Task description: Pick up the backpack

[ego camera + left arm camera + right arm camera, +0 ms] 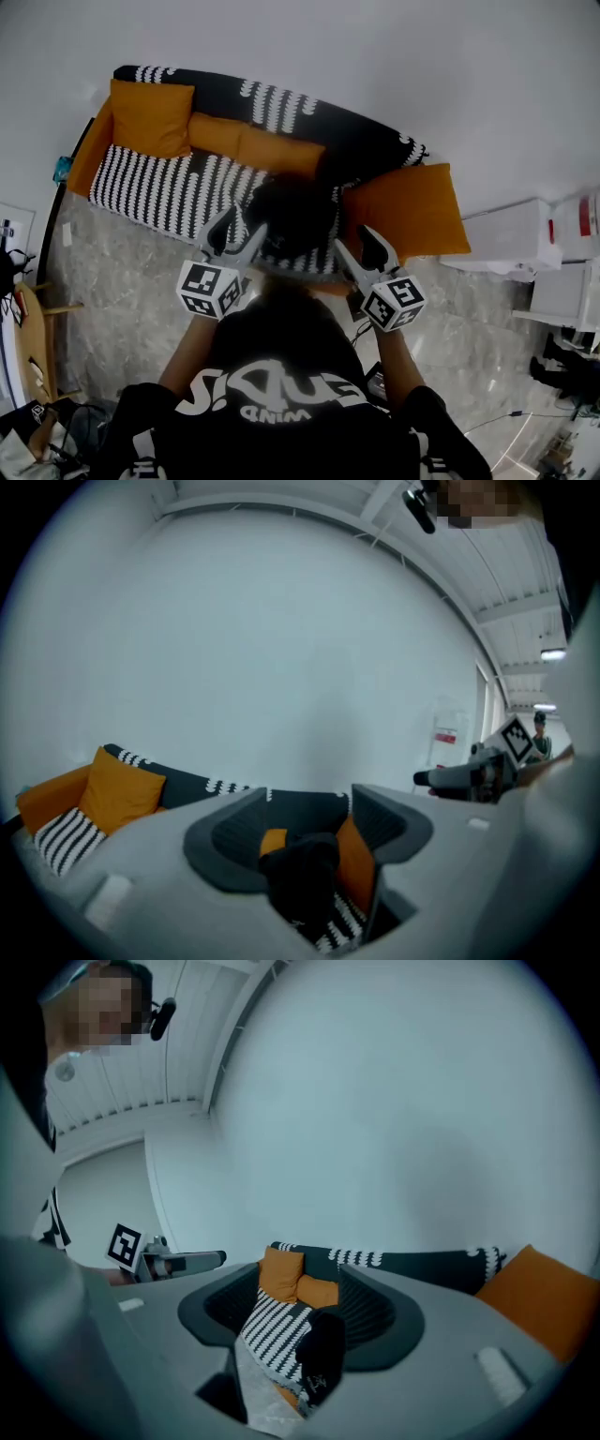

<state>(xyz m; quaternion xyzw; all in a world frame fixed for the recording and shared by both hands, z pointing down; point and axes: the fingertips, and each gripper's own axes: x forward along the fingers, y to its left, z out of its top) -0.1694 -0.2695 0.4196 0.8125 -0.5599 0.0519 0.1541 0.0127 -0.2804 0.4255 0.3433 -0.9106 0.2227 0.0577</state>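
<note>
Backpack (295,217) sits mid front edge of sofa (155,183), looks soft and floppy, so we aim left gripper (239,230) and right gripper (359,246), both wide and empty, at its top.

one sofa (159,187) stood there, with four orange cushions (150,117) on it and one black backpack (295,216). two grippers showed, the left gripper (239,227) and the right gripper (359,246), each with one marker cube (211,289) and two jaws. two white cabinets (506,234) stood at the right.
</note>
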